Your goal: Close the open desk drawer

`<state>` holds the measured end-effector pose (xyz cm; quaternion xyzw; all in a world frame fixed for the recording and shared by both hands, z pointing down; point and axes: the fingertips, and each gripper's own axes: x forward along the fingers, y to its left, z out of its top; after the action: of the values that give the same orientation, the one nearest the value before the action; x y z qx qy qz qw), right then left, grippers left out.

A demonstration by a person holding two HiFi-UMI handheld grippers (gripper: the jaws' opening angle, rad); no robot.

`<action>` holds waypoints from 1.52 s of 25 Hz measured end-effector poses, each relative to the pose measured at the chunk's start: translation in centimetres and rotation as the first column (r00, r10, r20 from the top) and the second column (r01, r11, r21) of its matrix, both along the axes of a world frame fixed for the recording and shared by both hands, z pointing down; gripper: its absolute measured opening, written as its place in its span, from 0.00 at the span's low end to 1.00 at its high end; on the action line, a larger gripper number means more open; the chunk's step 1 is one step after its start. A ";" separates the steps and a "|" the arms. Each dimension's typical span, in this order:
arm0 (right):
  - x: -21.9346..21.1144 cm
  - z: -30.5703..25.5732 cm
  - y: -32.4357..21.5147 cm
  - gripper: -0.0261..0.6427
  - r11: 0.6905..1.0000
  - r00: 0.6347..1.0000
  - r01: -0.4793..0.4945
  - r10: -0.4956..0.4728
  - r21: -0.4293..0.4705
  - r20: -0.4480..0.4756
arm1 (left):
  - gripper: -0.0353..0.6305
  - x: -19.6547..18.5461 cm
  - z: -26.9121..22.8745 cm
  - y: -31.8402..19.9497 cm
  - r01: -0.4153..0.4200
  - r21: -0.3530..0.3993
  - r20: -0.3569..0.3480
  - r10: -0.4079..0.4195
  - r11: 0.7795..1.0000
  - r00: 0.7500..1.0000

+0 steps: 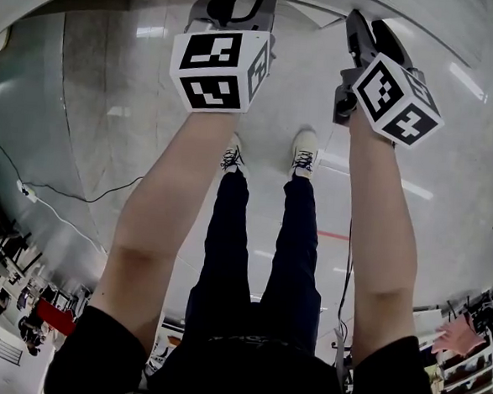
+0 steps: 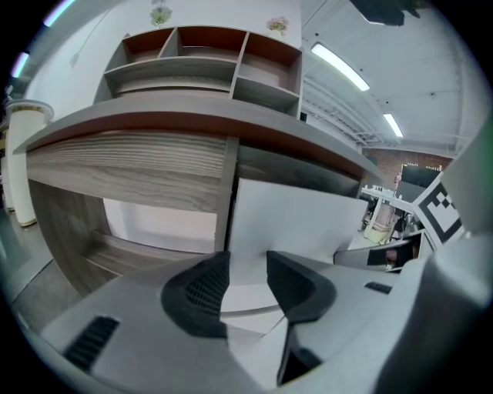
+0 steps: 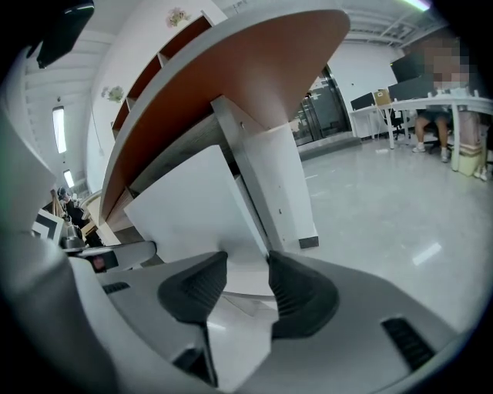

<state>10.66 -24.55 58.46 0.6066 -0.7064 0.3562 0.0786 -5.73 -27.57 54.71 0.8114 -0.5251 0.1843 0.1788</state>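
1. The drawer (image 2: 308, 223) has a plain, flat white front. It juts out from under the surface (image 2: 154, 123), ahead of the wood-grain panel (image 2: 131, 165) to its left, so it is open.
2. In the right gripper view the same white front (image 3: 192, 208) sits below the surface's reddish-brown underside, just beside a white leg (image 3: 281, 177).
3. The left hand-held gripper (image 2: 246, 265) has its jaws wide and grips nothing. The drawer front fills the gap just past its tips; whether they touch it cannot be told.
4. The right hand-held gripper (image 3: 246, 265) is also wide and holds nothing, with the drawer front showing between its jaws.
5. The head view shows both hand-held grippers held out side by side on bare forearms, above the person's shoes (image 1: 304, 150).
6. Open shelves (image 2: 208, 61) stand on the surface at the back.
7. A cable (image 1: 78, 197) lies on the glossy floor (image 3: 385, 200), off to the left.
8. A seated person (image 3: 431, 123) is at a far table, well apart from the drawer.
9. The drawer front faces both hand-held grippers unobstructed.
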 end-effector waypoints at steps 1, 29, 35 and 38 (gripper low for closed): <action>0.1 0.0 -0.2 0.31 1.000 1.000 -0.005 0.005 -0.001 0.004 | 0.30 0.1 -0.1 -0.2 -0.001 0.001 -0.001 0.001 1.000 1.000; -5.1 -7.4 10.2 0.06 0.966 0.948 0.225 -0.247 0.126 0.199 | 0.07 -2.9 -3.9 16.1 -0.119 -0.126 -0.200 0.092 0.985 0.975; -8.1 -14.9 12.8 0.06 0.928 0.904 0.303 -0.352 0.216 0.244 | 0.07 -2.0 -10.5 18.5 -0.166 -0.064 -0.287 0.141 0.984 0.947; -9.2 -19.1 14.7 0.06 0.913 0.885 0.327 -0.386 0.246 0.260 | 0.07 -1.2 -14.9 20.0 -0.242 -0.024 -0.316 0.223 0.970 0.922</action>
<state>1.42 -9.81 39.35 0.4087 -0.8411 0.3533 -0.0258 -6.93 -7.55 39.81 0.8808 -0.3843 0.0905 0.2615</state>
